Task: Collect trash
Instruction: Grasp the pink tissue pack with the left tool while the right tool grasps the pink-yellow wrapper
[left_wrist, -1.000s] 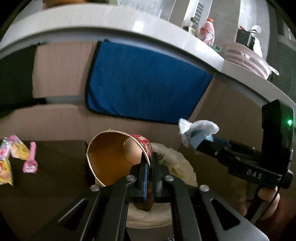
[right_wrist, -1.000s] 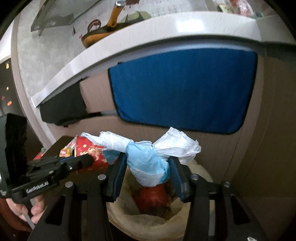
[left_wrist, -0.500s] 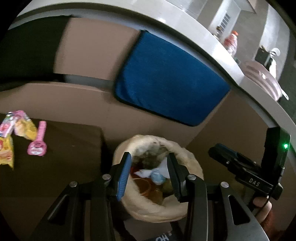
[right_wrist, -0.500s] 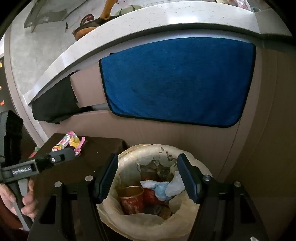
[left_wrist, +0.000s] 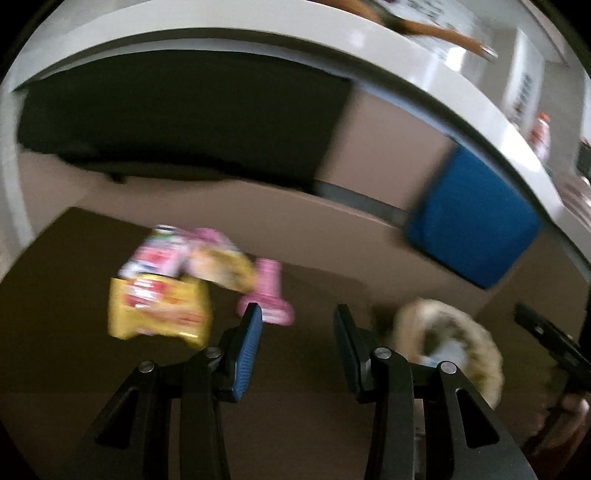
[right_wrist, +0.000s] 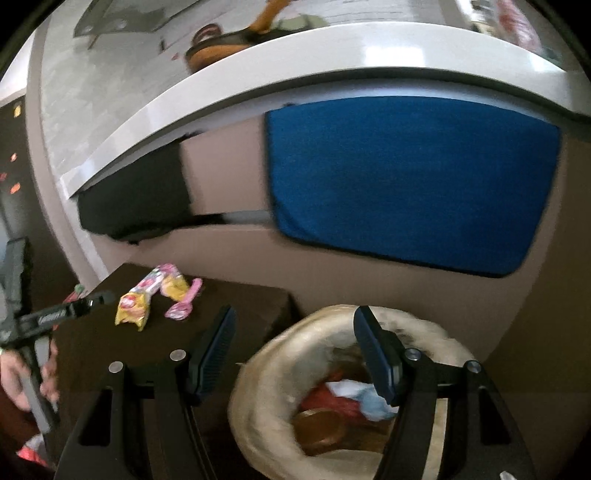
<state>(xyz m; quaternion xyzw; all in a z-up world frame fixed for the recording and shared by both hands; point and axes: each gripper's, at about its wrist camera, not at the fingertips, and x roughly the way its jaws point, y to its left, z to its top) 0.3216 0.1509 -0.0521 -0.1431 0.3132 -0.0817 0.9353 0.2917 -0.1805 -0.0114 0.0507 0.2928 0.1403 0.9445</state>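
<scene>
My left gripper (left_wrist: 297, 317) is open and empty above a dark table (left_wrist: 74, 362), just right of a yellow snack packet (left_wrist: 159, 314), a pink-white wrapper (left_wrist: 162, 254) and a pink wrapper (left_wrist: 267, 295). My right gripper (right_wrist: 293, 325) is open and empty over the left rim of the lined trash bin (right_wrist: 266, 373). The bin holds a paper cup (right_wrist: 321, 428), red trash and a blue-white tissue wad (right_wrist: 365, 398). The same wrappers (right_wrist: 147, 299) lie on the table in the right wrist view, with the left gripper (right_wrist: 107, 295) near them.
A blue towel (right_wrist: 406, 184) hangs on the brown cabinet front behind the bin. A white countertop (right_wrist: 295, 62) runs overhead. A black cloth (right_wrist: 136, 199) hangs left of the towel. The bin (left_wrist: 447, 336) stands right of the table.
Both grippers swung left. The left one moved from above the bin to over the table near the wrappers. One second ago both let go of the cup and tissue into the bin.
</scene>
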